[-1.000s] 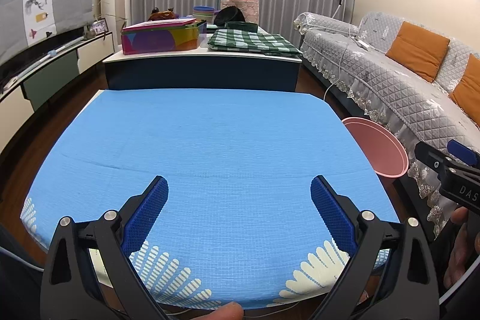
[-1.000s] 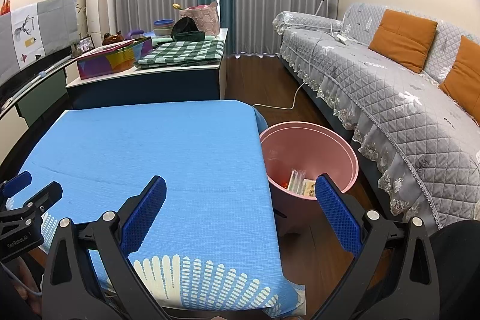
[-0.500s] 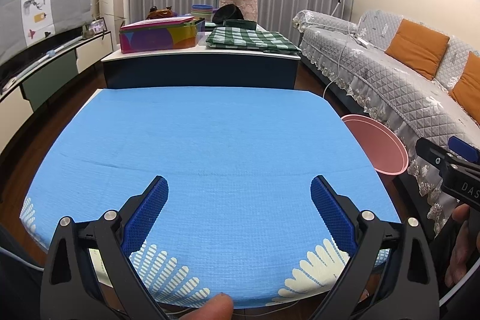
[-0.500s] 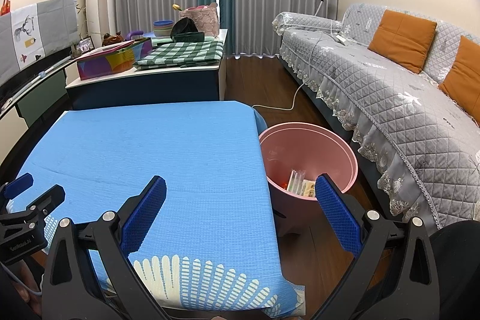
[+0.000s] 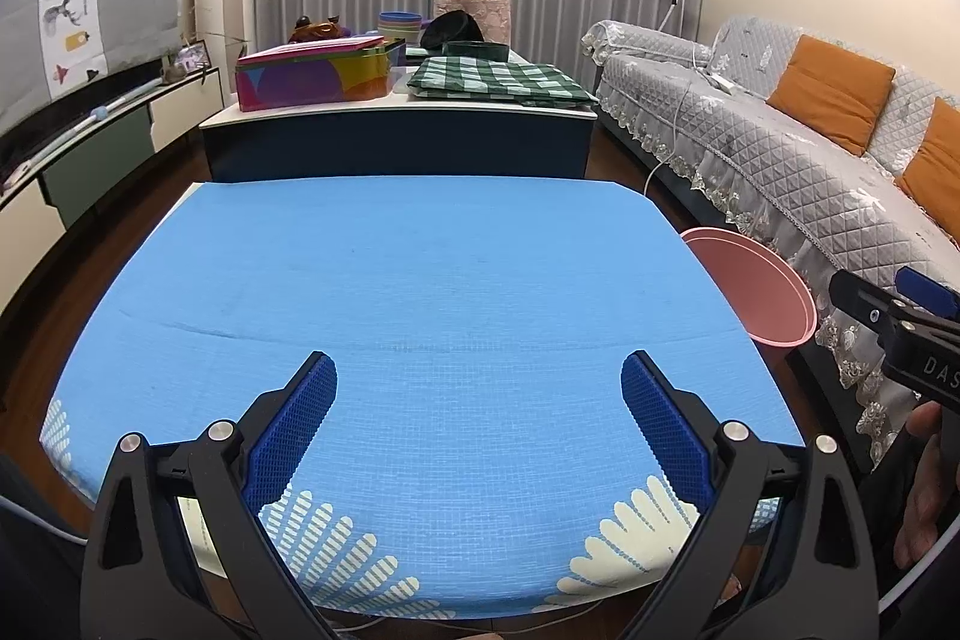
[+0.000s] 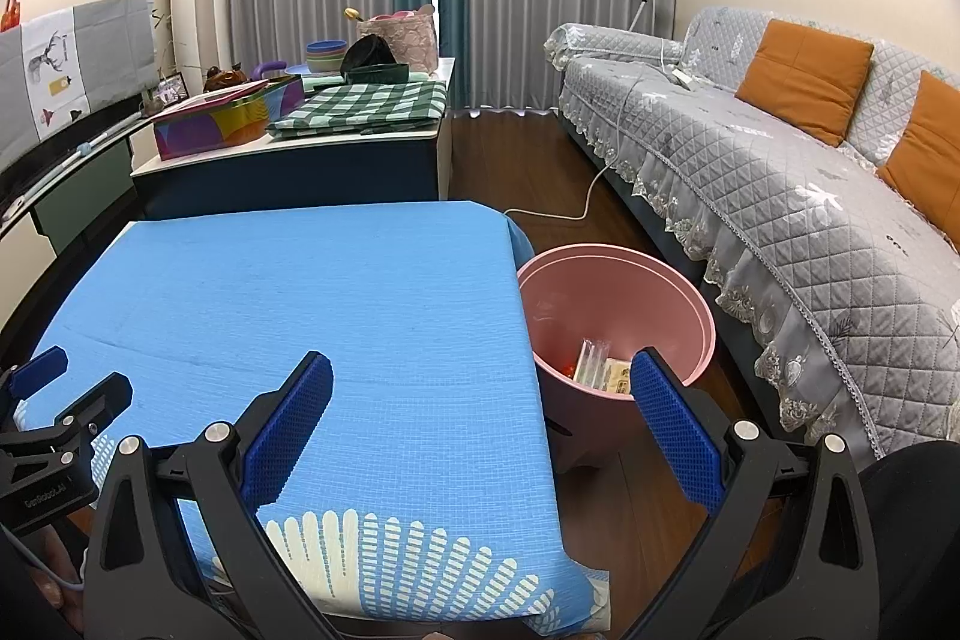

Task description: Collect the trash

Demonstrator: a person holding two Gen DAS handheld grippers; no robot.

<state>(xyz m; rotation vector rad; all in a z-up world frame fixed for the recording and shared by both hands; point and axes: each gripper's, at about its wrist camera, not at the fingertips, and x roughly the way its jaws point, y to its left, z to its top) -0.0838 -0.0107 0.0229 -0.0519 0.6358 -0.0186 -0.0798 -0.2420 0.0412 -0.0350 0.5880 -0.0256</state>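
Over the near edge of the blue tablecloth I hold both the left gripper and right gripper spread wide, empty; wrappers lie in the pink bin right of the table.

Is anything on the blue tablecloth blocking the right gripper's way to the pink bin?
Nothing visible does. The right gripper is open and empty, the tablecloth is bare, and the bin stands open beside it.
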